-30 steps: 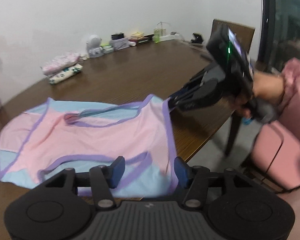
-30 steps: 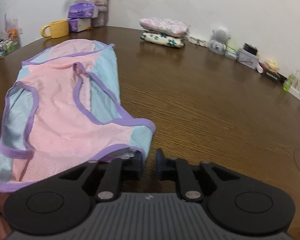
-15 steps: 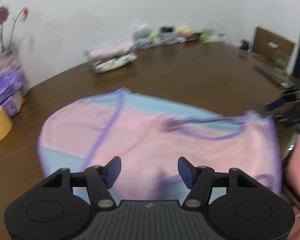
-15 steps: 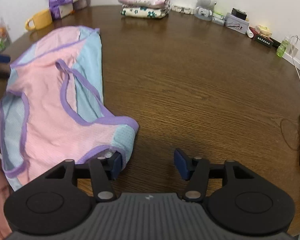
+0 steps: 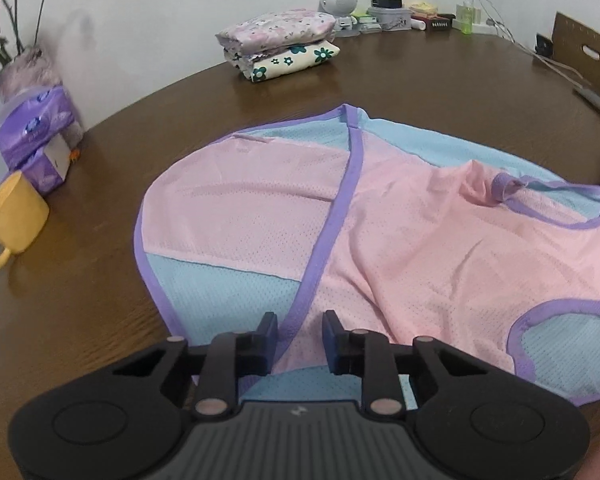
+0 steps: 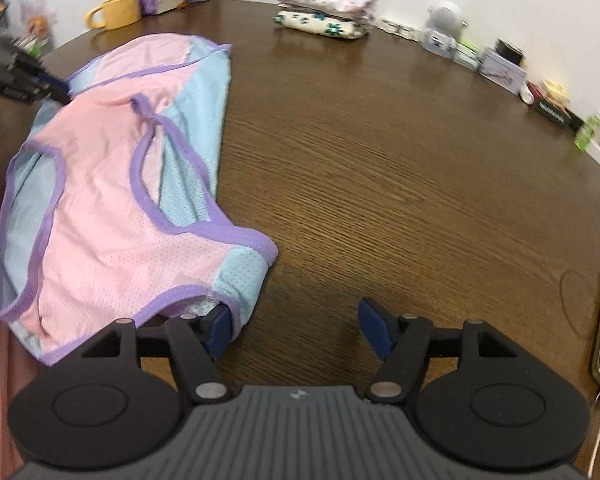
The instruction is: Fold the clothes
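Top (image 5: 380, 216), centre frame: thin mesh, light, limp, likely slippery; best gripped at purple hem. Left gripper (image 5: 300, 334) nearly together over hem; right gripper (image 6: 296, 330) wide apart.

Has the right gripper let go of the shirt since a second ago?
Yes. The right gripper was shut on the shirt corner; now its jaws stand wide apart over the table, and the corner lies loose by its left finger.
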The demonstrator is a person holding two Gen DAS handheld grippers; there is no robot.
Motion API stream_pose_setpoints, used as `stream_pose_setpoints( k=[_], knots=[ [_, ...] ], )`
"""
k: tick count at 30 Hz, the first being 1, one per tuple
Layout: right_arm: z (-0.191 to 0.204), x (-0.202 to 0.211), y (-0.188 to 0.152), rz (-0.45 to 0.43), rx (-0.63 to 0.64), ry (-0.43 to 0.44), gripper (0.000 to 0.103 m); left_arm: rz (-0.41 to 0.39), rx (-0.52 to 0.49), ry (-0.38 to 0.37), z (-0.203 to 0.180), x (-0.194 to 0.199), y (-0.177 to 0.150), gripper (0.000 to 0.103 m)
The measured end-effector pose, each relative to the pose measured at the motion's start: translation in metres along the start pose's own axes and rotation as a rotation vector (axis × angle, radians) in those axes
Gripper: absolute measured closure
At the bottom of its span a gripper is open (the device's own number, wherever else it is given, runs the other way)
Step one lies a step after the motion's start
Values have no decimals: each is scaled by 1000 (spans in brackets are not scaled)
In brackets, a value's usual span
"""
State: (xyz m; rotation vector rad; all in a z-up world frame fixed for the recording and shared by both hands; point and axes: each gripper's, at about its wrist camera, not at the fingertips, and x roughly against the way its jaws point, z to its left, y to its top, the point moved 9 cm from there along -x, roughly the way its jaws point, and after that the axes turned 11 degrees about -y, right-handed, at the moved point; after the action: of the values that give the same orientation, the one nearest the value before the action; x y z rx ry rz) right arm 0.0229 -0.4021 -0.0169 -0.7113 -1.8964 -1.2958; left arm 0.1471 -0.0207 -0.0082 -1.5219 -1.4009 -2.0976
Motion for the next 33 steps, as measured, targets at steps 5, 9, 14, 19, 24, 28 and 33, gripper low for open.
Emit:
stream_pose_setpoints(
  k=[5,9,14,19,24,28,33],
  knots=[
    [-8,11,-11,-34,49,22,34,1,8,21,0,-2,-1,80],
    [-11,15,-16,-53,67,34,32,5,2,46,-4,-2,-1,82],
    [-9,13,-13,-68,84,37,31,14,-12,68,-9,-3,1,83],
    [-7,11,-11,-84,101,39,49,-14,-43,41,-19,1,14,79],
    [-7,6,-5,-85,125,23,81,-81,-151,27,-27,8,55,78],
    [-11,-5,4,-80,147,-5,84,-33,-215,19,-26,-19,82,78],
    [-15,-24,23,-75,179,-31,84,-3,-223,7,-4,-52,101,80]
  ],
)
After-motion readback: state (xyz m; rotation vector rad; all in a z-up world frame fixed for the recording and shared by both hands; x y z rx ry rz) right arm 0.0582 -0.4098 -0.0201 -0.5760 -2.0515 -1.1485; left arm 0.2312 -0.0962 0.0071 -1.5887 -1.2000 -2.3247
